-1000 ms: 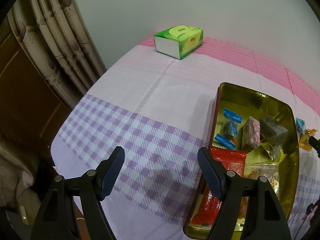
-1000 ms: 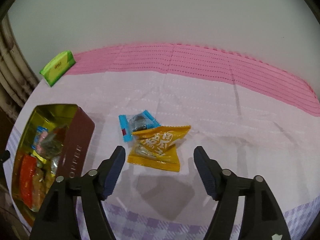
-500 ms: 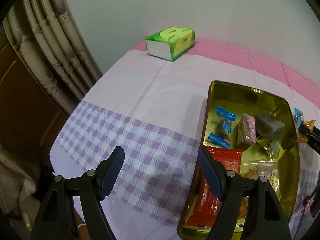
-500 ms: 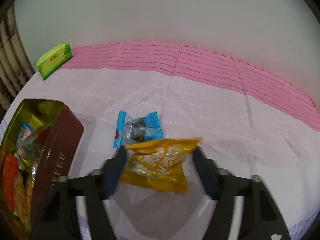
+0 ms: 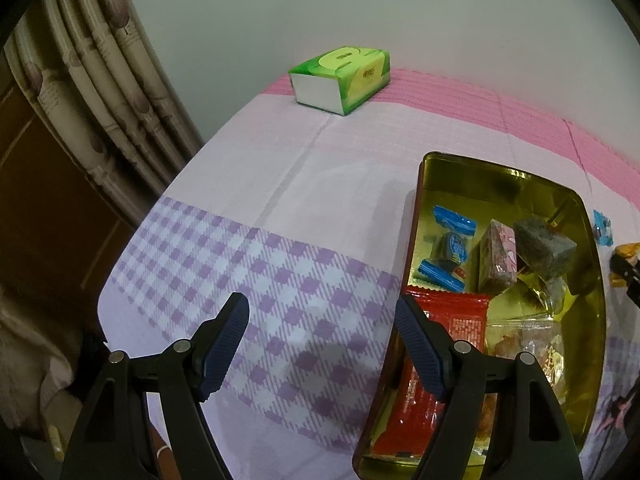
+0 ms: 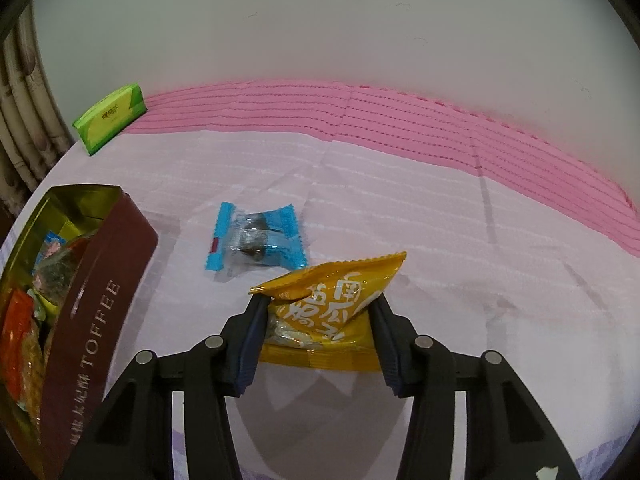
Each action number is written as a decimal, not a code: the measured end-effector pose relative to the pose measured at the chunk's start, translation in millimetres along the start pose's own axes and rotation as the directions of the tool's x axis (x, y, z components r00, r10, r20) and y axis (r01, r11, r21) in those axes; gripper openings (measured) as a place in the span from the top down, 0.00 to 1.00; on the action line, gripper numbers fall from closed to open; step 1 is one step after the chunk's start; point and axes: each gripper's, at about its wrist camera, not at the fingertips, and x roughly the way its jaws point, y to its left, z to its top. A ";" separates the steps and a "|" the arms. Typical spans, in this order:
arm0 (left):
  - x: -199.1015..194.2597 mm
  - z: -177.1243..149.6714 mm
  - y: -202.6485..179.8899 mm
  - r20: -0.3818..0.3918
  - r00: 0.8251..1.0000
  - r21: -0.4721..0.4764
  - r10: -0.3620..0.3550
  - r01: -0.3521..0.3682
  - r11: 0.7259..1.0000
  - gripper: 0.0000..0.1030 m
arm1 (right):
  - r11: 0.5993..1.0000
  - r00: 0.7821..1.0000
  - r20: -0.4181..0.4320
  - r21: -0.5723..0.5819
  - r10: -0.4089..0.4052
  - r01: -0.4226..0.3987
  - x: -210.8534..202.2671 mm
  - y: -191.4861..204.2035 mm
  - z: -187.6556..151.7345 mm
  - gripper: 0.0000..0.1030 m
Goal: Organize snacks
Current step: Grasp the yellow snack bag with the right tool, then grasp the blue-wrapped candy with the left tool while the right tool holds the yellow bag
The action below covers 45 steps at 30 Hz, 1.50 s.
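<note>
At the far left a patterned curtain [image 5: 100, 92] hangs beside the desk [image 5: 280, 184], which wears a cloth of lilac checks, pale pink and a deeper pink band at the back. A green tissue box [image 5: 340, 78] sits on that back band near the corner. The left tool [image 5: 322, 344] hovers over the checked part with its jaws spread wide and nothing between them, its right finger just over the near left edge of the toffee tin [image 5: 416, 216]. The tin, gold inside and brown outside, lies open and holds a blue-wrapped candy [image 5: 450, 248], a pink packet [image 5: 498, 256], a grey block [image 5: 544, 246], a red packet [image 5: 440, 352] and some clear-wrapped sweets [image 5: 524, 344]. Right of the tin, on the pale pink cloth, a blue candy wrapper [image 6: 256, 238] lies flat. Just beside it, the right tool [image 6: 316, 322] has closed its jaws on the yellow snack packet [image 6: 332, 304], gripping it by both sides.
</note>
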 end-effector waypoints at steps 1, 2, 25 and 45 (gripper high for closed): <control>-0.9 -0.4 -1.5 0.005 1.000 0.004 0.004 -0.004 1.000 0.26 | 1.000 1.000 0.002 0.003 -0.004 0.004 -0.3 -2.1 -0.6 0.55; -1.9 -0.6 -3.1 0.011 1.000 0.008 0.009 -0.009 1.000 0.26 | 1.000 1.000 0.004 0.006 -0.007 0.007 -0.6 -4.5 -1.2 0.55; -47.6 23.7 -141.0 0.008 0.978 0.215 -0.208 0.202 0.955 0.26 | 0.977 0.990 0.028 0.165 -0.141 0.134 -10.8 -134.3 -18.7 0.56; -32.1 50.1 -230.4 -0.106 0.942 0.259 -0.319 0.336 0.906 0.26 | 0.954 0.979 0.013 0.229 -0.201 0.193 -18.6 -192.5 -31.4 0.54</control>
